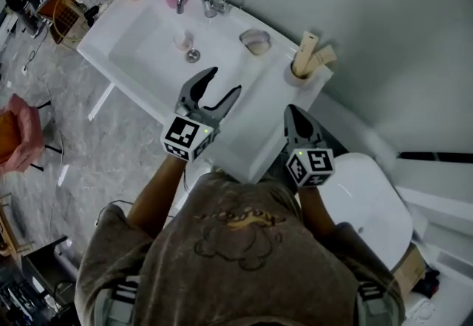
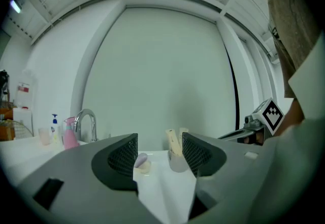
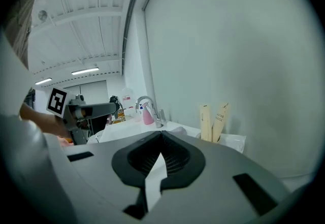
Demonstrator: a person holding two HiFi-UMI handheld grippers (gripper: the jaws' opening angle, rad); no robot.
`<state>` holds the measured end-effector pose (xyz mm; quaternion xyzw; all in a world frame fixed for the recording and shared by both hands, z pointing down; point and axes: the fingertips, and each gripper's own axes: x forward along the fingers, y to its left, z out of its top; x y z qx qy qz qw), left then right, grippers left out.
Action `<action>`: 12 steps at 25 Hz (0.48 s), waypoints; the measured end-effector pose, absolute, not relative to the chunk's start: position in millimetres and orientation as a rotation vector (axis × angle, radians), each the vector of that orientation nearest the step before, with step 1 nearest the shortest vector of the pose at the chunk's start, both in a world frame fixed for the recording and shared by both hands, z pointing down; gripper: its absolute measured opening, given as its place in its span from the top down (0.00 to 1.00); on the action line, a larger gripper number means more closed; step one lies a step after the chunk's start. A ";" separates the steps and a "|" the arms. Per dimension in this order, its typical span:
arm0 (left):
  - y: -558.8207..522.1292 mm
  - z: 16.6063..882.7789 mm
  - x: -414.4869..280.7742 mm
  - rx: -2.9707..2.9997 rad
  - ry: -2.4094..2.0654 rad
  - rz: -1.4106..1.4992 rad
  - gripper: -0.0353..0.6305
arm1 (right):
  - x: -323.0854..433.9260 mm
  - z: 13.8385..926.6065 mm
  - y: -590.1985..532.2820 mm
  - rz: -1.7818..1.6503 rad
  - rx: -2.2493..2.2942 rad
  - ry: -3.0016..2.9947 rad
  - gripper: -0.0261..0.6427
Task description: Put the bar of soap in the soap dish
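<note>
Hovering above the front rim of the white ceramic sink (image 1: 244, 136), the left gripper (image 1: 225, 80) has its jaws spread wide with nothing between them. The right gripper (image 1: 290, 109) beside it has its jaws pressed together, empty. The pale lilac oval bar of soap (image 2: 141, 159) lies on the cream soap dish (image 2: 145, 167) on the sink's back ledge, near a cup of wooden sticks (image 1: 304, 58).
</note>
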<state>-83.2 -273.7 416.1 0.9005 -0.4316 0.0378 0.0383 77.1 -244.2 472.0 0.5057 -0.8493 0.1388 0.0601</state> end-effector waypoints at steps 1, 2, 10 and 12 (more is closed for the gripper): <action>-265.6 418.6 -87.0 2.740 -1.340 0.103 0.56 | 75.3 471.7 -240.0 0.411 1.523 -2.571 0.96; -258.4 420.5 -91.2 2.717 -1.359 0.090 0.56 | 73.6 471.4 -236.2 0.405 1.517 -2.572 0.96; -222.2 428.6 -117.5 2.592 -1.458 0.024 0.74 | 63.2 473.6 -213.9 0.389 1.496 -2.578 0.96; -218.4 428.7 -121.3 2.580 -1.469 0.015 0.81 | 60.6 472.6 -210.1 0.380 1.492 -2.580 0.96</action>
